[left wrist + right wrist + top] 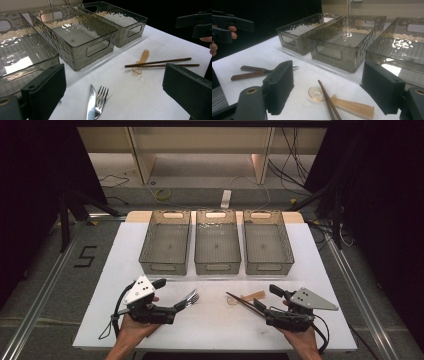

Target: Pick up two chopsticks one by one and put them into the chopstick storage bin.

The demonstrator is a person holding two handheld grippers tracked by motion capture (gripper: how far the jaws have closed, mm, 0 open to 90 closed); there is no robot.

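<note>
Bins (217,245): three; chopsticks (242,304): two

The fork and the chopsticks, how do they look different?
The fork is shiny silver metal, while the chopsticks are dark brown and dull. The fork ends in several short tines; the chopsticks are two plain thin sticks. The fork lies beside a knife, near the left gripper; the chopsticks lie across an amber spoon, closer to the right gripper. Both rest flat on the white table, outside the bins.

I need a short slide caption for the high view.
Two open tongs near cutlery, before three empty bins.
</note>
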